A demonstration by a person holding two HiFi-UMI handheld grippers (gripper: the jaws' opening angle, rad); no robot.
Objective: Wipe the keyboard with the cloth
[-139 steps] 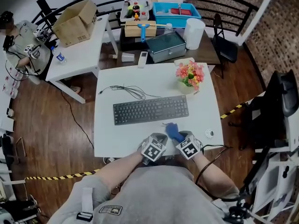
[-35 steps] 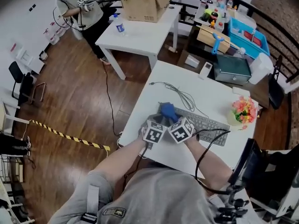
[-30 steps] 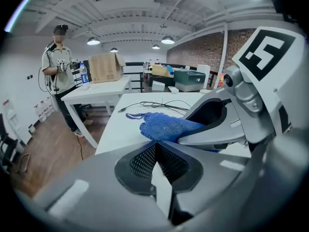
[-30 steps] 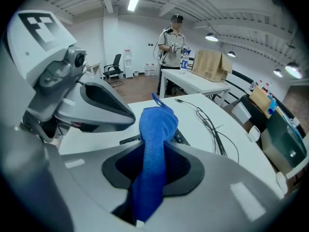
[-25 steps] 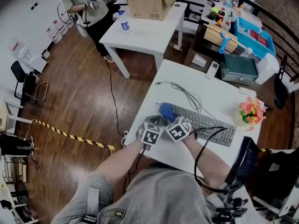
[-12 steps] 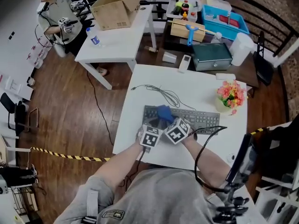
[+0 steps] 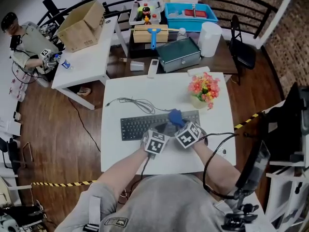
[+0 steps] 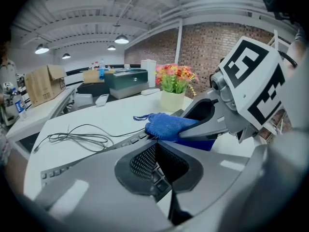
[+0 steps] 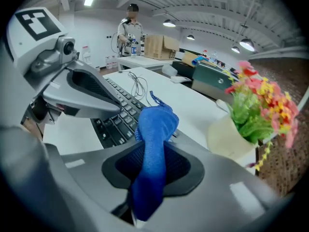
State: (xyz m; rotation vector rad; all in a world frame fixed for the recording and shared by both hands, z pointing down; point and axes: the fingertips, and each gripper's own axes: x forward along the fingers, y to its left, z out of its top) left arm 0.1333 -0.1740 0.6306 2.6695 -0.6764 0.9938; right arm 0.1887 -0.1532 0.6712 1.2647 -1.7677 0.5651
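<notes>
Right gripper: clamped on blue cloth, free end drooping just ahead onto keyboard, apparently so the fabric drags across the keys. Left gripper, close beside: jaws together, empty, seemingly only accompanying. Beyond both: flower pot on desk.

— How are the arms set?
— The left forearm and right forearm reach forward, with the left tool and right tool side by side, close together and angled downward.
— And the jaws?
— The right clamps the cloth; the left looks closed on nothing, I think
</notes>
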